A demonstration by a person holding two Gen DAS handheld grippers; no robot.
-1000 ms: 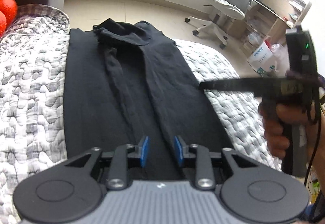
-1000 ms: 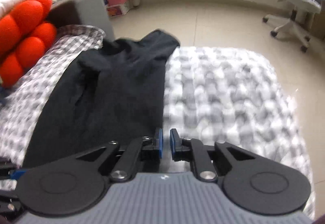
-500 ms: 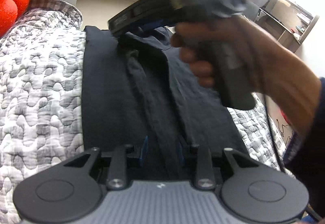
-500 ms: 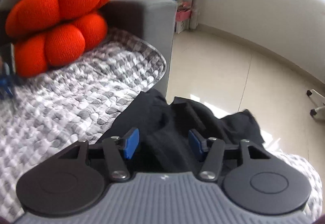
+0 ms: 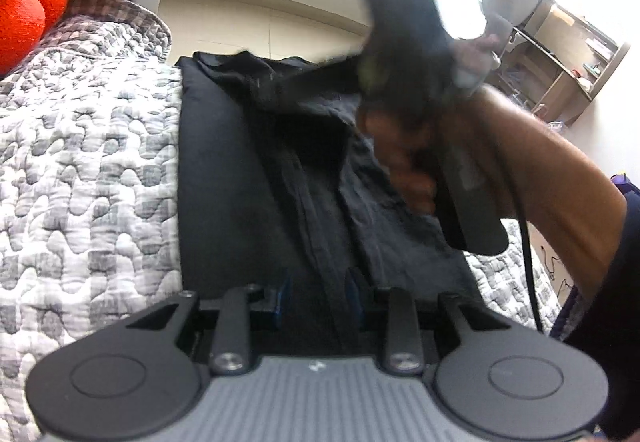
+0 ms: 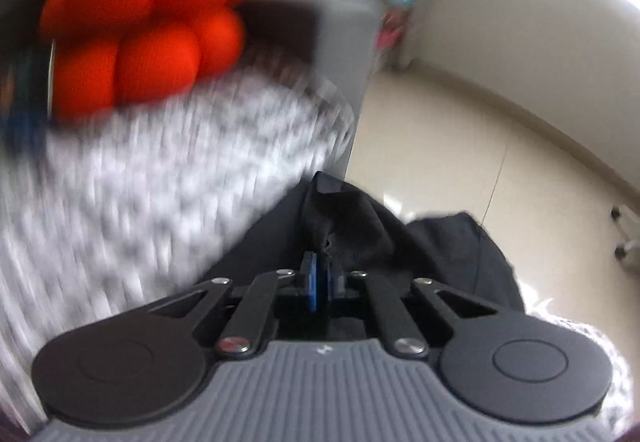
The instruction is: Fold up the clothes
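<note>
Black garment [image 5: 248, 177] spread lengthwise on the quilted bed cover [image 5: 80, 169], sides folded toward the middle. Right claw [image 6: 320, 278] pressed together on a bunch of cloth at the far end; left claw [image 5: 318, 296] spread, low over the near hem. Risk: thin pinch slipping free, or one-sided pull skewing the fold. Right-wrist view motion-blurred; garment type unclear, far end masked by hand [image 5: 408, 177].

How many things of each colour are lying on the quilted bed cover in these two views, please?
Black: 1, the garment spread along the quilted cover, its far end pinched in the right gripper.
Orange: 1, the knobbly cushion at the head end.
Total: 2.
</note>
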